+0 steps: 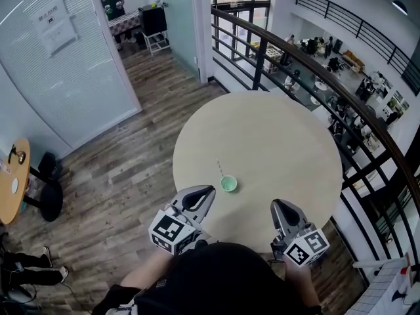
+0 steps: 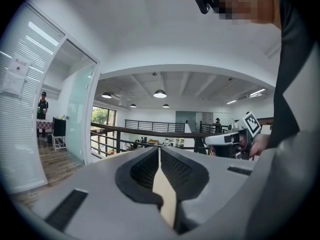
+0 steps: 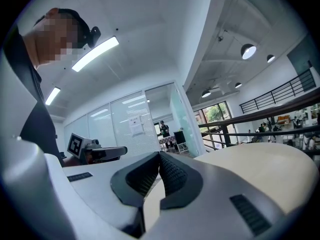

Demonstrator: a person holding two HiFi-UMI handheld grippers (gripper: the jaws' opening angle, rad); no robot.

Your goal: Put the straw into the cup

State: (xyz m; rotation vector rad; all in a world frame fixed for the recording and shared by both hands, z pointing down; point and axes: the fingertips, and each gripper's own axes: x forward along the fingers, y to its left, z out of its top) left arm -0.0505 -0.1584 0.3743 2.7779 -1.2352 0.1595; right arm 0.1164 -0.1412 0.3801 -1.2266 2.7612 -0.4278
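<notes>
**Head view**
- Round beige table (image 1: 275,136): top bare on every side of the cup. The near rim lies under the two grippers.
- Small green cup (image 1: 228,184): upright on the near part of the table, inside the rim.
- Straw (image 1: 220,168): thin, with its lower end at the cup, leaning up and away to the left. It appears to sit in the cup.
- Left gripper (image 1: 210,190): at the near rim, its tips near the cup's left side and not touching it.
- Right gripper (image 1: 279,204): at the near rim, well apart from the cup on its right.
- Black railing (image 1: 315,64): curves just beyond the table's far and right rim.
- Wood floor (image 1: 131,163): open to the left of the table.
- Glass partition (image 1: 59,58): stands beyond the floor.

**Left gripper view**
- Left gripper (image 2: 159,149): jaws pressed together, nothing between them.
- The table surface shows as a sliver in the gap below the tips.
- Right gripper (image 2: 235,136): off to the right at a like height.
- Neither the cup nor the straw is in frame.

**Right gripper view**
- Right gripper (image 3: 160,155): jaws closed tip to tip, empty.
- Table (image 3: 260,166): spreads bare to the right.
- Left gripper (image 3: 97,152): to the left.
- Neither the cup nor the straw is in frame.
</notes>
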